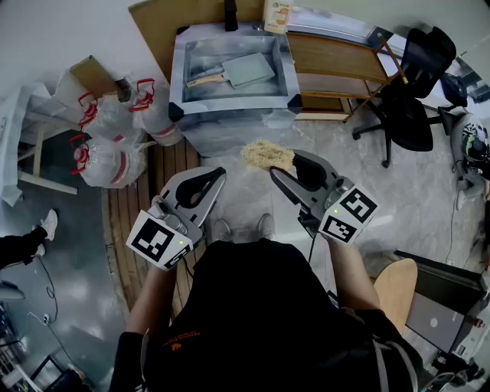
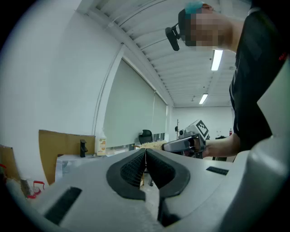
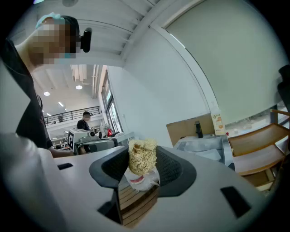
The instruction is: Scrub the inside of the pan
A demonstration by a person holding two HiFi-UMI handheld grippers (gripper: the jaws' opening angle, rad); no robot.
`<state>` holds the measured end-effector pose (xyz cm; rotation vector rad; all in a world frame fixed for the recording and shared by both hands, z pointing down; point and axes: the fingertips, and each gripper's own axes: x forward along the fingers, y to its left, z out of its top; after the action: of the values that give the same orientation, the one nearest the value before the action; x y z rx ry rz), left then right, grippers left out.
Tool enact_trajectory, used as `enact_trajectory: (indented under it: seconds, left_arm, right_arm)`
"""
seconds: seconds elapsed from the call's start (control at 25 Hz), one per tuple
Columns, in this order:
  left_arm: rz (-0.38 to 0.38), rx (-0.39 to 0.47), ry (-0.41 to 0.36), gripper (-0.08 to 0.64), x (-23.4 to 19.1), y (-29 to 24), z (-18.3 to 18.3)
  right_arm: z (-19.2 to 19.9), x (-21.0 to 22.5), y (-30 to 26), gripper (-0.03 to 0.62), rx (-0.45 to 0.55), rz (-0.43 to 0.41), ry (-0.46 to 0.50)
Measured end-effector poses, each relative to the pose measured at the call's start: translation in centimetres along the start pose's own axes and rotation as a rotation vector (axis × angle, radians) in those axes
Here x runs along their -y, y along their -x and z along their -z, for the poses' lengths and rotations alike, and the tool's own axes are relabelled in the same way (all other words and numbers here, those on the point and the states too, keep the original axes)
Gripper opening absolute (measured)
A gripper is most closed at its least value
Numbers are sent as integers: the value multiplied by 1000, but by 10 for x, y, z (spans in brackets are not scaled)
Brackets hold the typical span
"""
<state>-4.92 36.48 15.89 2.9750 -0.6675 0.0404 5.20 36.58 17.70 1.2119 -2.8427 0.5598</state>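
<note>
A square grey pan [image 1: 243, 70] with a wooden handle lies in the steel sink [image 1: 181, 73] at the top of the head view. Both grippers are held in the air well short of it, in front of the sink cabinet. My right gripper [image 1: 274, 170] is shut on a straw-coloured fibre scrubber [image 1: 268, 155]; in the right gripper view the scrubber [image 3: 142, 156] stands up between the pads. My left gripper [image 1: 220, 173] is shut with nothing in it, its pads meeting in the left gripper view [image 2: 145, 152]. The right gripper [image 2: 183, 144] also shows there.
Tied plastic bags [image 1: 115, 138] sit left of the sink. A wooden shelf [image 1: 337, 57] and a black office chair [image 1: 409, 99] stand to its right. A bottle [image 1: 278, 15] and a black tap [image 1: 230, 14] are behind the basin. Wooden slats [image 1: 149, 184] cover the floor.
</note>
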Motion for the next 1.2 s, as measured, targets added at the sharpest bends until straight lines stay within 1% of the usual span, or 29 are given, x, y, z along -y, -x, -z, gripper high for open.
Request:
enact_trajectory:
  seconds: [0.2, 0.36, 0.6, 1.0, 1.2]
  left_arm:
    - [-1, -2, -5, 20, -1, -6, -3]
    - [-6, -5, -6, 20, 0, -11, -3]
    - [-14, -10, 5, 20, 5, -20, 1]
    - [-45, -20, 5, 20, 26, -38, 6]
    - [-58, -16, -14, 20, 45, -50, 3]
  right_arm:
    - [-5, 5, 3, 186, 15, 1, -3]
    - [-9, 12, 7, 190, 42, -4, -38]
    - [-7, 22, 15, 190, 30, 0, -44]
    - [-6, 38, 43, 189, 25, -10, -43]
    - [-6, 45, 64, 189, 28, -27, -35]
